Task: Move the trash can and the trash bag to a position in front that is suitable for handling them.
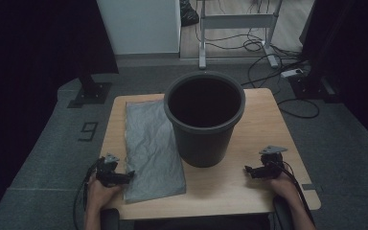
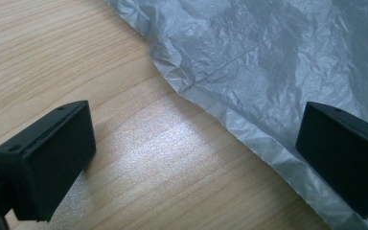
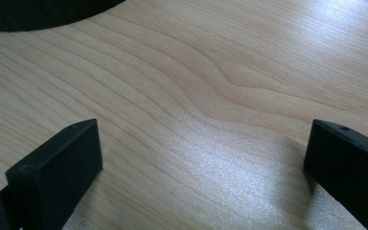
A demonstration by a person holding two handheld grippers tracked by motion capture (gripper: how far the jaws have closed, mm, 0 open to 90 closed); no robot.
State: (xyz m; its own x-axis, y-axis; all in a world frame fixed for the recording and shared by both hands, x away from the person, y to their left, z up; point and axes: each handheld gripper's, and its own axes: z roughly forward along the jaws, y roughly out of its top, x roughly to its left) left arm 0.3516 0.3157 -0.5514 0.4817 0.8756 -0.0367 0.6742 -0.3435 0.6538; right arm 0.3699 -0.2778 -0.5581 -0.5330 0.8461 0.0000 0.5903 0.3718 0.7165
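A dark grey plastic bin (image 1: pixel 204 117) stands upright and empty in the middle of the small wooden table (image 1: pixel 263 124). A flat, crinkled grey plastic bag (image 1: pixel 151 148) lies to its left. My left gripper (image 1: pixel 130 175) rests at the bag's near left corner, open; in the left gripper view the bag's edge (image 2: pixel 249 72) runs between the wide-apart jaws, one jaw over wood, the other over the bag. My right gripper (image 1: pixel 247 169) lies open on bare wood (image 3: pixel 201 120) right of the bin, with the bin's base (image 3: pixel 33 12) at the top left of its view.
The table stands on grey carpet (image 1: pixel 345 143). Beyond it are a white cabinet (image 1: pixel 141 26), a desk frame (image 1: pixel 237 28) and loose cables (image 1: pixel 278 62) with a power strip (image 1: pixel 292 73). Dark curtains (image 1: pixel 28 48) hang at both sides.
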